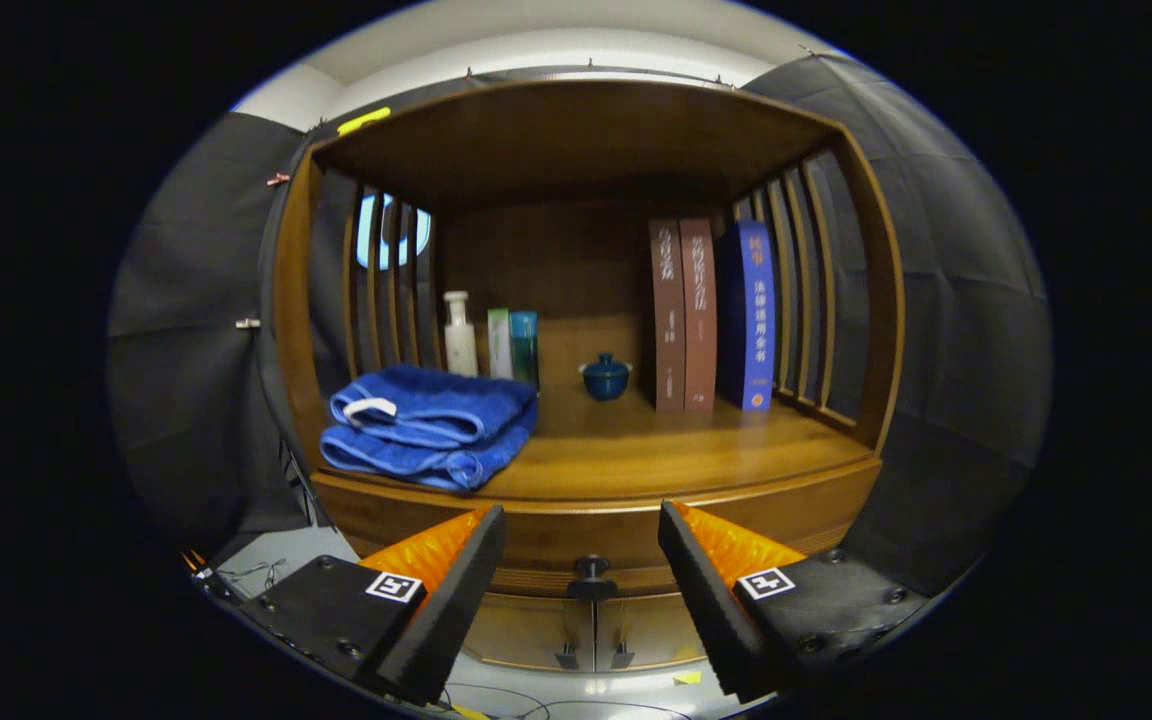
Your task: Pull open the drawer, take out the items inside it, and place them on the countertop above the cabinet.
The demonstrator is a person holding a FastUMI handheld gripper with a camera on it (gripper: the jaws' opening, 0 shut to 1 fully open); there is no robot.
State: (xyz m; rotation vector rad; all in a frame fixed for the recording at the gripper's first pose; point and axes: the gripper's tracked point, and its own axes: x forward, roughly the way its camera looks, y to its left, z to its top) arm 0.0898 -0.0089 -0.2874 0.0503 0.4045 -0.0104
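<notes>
A wooden cabinet stands ahead with an open shelf, its countertop (636, 450) bare in the middle. Below the countertop's front edge runs the closed drawer (536, 545), with a small dark knob (592, 570) at its centre. My gripper (581, 520) is open, its two fingers spread wide to either side of the knob and a little short of it. Nothing is between the fingers. The inside of the drawer is hidden.
On the countertop lie a folded blue towel (431, 425) at the left, a white bottle (459, 335) and two small boxes (513, 345) behind it, a blue lidded cup (605, 378) at the back, and three upright books (711, 315) at the right. Slatted side walls enclose the shelf.
</notes>
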